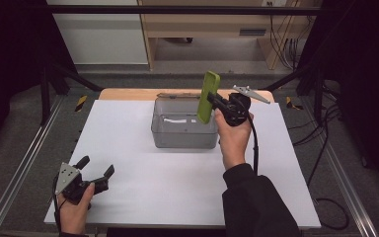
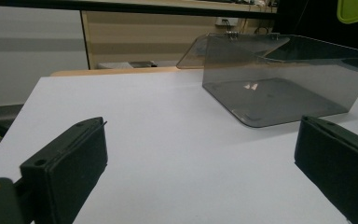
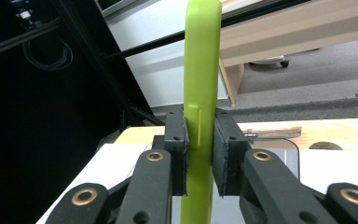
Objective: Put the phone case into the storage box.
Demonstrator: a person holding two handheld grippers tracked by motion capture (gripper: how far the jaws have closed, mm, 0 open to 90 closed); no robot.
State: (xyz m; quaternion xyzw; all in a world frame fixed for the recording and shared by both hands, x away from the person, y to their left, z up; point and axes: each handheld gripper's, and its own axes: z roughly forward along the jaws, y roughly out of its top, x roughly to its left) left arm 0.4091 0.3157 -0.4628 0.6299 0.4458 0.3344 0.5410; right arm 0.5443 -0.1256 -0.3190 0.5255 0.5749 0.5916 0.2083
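At seven o'clock on the white table (image 1: 128, 128) your left gripper (image 1: 97, 170) rested with jaws wide apart and nothing between them, the smoky clear box (image 1: 183, 129) well away toward its one o'clock. Over that box's right rim, your right gripper (image 1: 211, 101) was clamped on the green phone case (image 1: 208, 97), long axis near upright, so it had only to go down. Its own camera showed the pads (image 3: 176, 154) squeezing the case (image 3: 200, 93) edge-on; the high view probably hid that contact.
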